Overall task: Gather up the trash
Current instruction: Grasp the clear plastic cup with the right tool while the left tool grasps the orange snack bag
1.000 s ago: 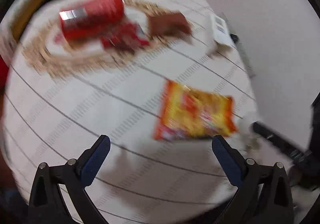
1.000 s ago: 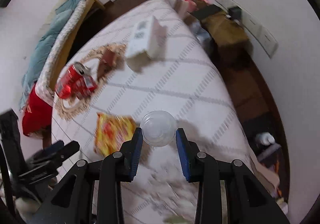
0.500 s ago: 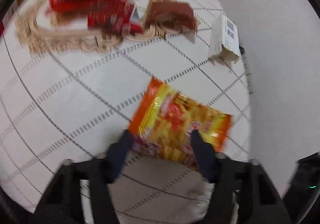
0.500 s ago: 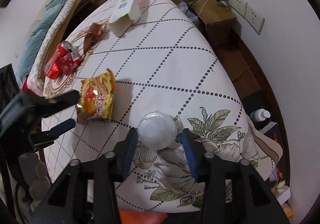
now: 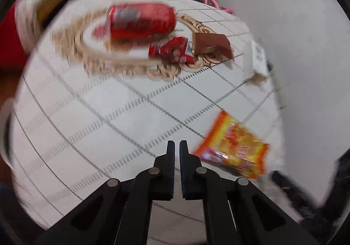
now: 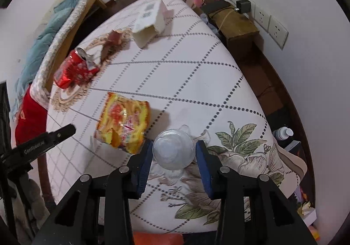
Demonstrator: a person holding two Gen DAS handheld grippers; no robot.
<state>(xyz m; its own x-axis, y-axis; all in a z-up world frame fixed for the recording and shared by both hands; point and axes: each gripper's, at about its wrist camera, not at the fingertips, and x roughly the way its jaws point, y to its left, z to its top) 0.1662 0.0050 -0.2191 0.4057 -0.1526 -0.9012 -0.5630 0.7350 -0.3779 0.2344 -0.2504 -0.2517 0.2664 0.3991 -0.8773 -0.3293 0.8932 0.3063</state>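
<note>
Trash lies scattered for collecting: right claw [image 6: 174, 151] is closing around the clear cup [image 6: 172, 149] at lower centre, left claw [image 5: 177, 146] pinched together, empty, beside the yellow wrapper [image 5: 235, 146].

My table [image 6: 186, 74] wears a white cloth with dotted diamonds and a leaf print at one corner. On it lie a red can [image 6: 72, 67], a brown wrapper [image 5: 212, 44], a white box [image 6: 151, 18], a yellow snack bag [image 6: 124, 122] and a clear cup [image 6: 174, 148].

One can [image 6: 73, 65], three wrappers [image 6: 124, 123], one cup [image 6: 174, 149].
</note>
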